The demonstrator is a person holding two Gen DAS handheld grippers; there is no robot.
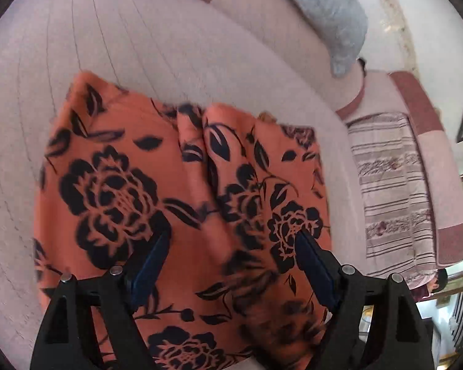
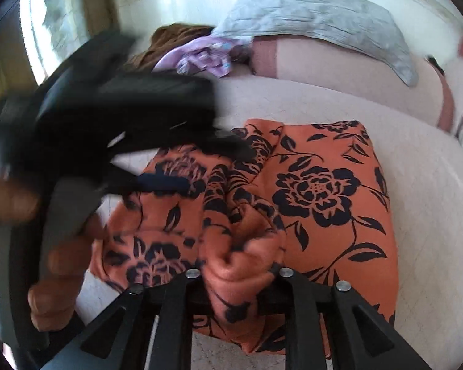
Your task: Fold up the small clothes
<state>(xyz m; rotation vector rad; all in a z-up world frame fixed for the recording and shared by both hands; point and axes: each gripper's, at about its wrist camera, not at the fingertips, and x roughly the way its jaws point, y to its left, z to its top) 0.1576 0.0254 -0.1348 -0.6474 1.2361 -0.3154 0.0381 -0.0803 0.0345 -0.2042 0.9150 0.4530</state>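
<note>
I read no writing anywhere. My left gripper (image 1: pixel 231 237) gapes above the cloth (image 1: pixel 182 185); my right gripper (image 2: pixel 237 273) pinches a fold of it.

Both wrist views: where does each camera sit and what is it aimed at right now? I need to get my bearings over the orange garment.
Left wrist: on the left gripper, angled down at the orange floral garment on the pale bed cover; its fingers stand wide apart above the cloth.
Right wrist: on the right gripper, looking down at a bunched fold between its fingers; the blurred left gripper and hand show too.
Shared: the garment, cover, grey pillow.
</note>
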